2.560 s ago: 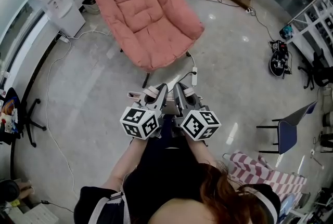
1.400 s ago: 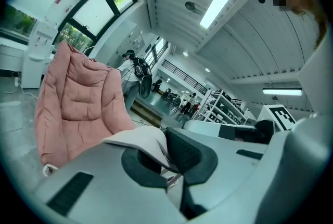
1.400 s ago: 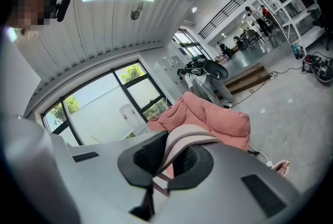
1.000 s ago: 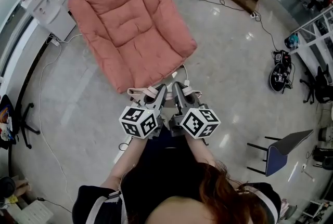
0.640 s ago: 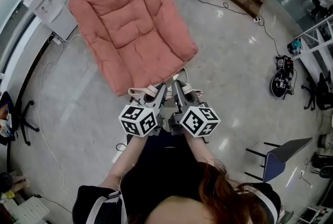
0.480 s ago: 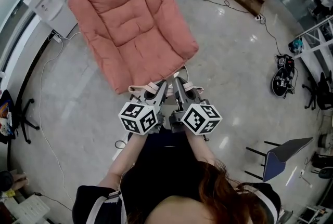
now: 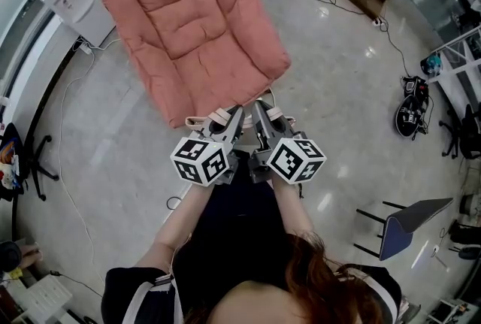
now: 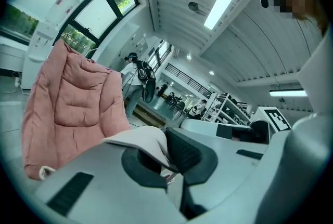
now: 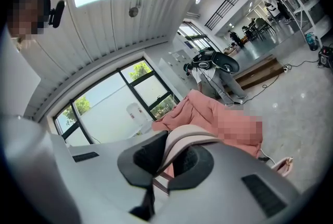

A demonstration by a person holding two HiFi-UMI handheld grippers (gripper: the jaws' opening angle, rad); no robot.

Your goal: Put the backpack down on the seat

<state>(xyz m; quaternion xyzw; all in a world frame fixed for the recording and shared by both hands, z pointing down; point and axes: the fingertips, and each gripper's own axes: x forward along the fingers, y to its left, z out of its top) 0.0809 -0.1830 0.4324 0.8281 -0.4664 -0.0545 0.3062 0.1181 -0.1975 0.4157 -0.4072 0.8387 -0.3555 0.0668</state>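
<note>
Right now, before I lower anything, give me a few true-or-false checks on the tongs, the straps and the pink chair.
1. The left tongs are shut on a pale strap. True.
2. The right tongs are open and empty. False: they are shut on the other strap.
3. The pink chair lies directly in front of both tongs. True.
4. The backpack lies on the chair. False: nothing rests on the chair, and both straps are clamped in the tongs by its near edge.
5. The two tongs are held far apart. False: they sit side by side, close together.
</note>
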